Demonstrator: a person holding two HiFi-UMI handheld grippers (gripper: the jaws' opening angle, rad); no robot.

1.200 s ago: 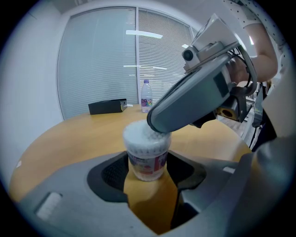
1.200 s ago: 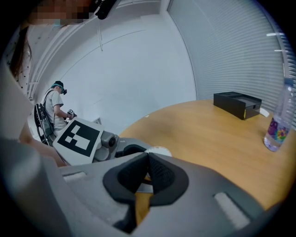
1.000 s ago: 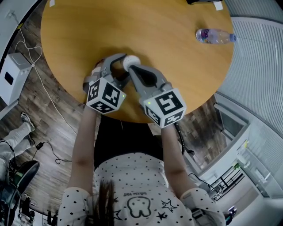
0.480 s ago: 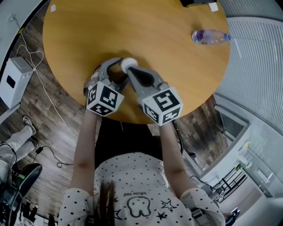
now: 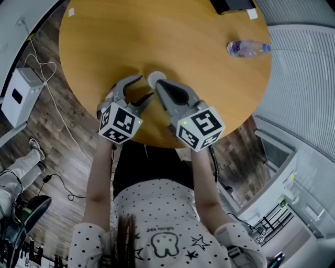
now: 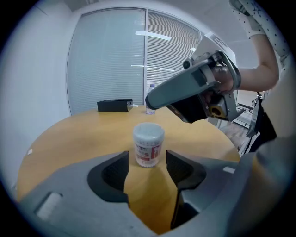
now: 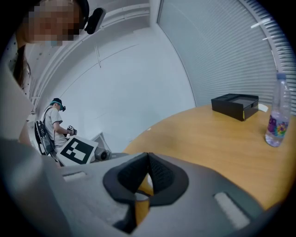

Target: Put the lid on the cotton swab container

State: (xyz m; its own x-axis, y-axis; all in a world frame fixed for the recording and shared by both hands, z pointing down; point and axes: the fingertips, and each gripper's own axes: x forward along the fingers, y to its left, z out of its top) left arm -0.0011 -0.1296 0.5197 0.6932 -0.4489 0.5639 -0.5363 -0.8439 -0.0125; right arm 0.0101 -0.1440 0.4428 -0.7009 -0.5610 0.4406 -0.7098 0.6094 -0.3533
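Observation:
The cotton swab container (image 6: 148, 144) is a small clear tub with a red and white label and a pale lid on top. It stands upright on the round wooden table (image 5: 199, 47). My left gripper (image 6: 147, 160) is open, its jaws just short of the tub on either side and not touching it. My right gripper (image 6: 149, 102) hangs above and behind the tub. In the head view the container (image 5: 155, 78) shows just past the tip of the right gripper (image 5: 159, 85), with the left gripper (image 5: 145, 87) beside it. The right gripper (image 7: 148, 159) is shut, tips together, nothing seen held.
A water bottle (image 5: 246, 48) lies at the table's far right. A black box (image 5: 233, 5) sits at the far edge. A white unit (image 5: 20, 94) and cables lie on the floor to the left. Another person (image 7: 53, 125) stands in the background.
My left gripper, which was round the container, has opened and drawn back toward me. The container now stands free on the table. The right gripper stays shut near its top.

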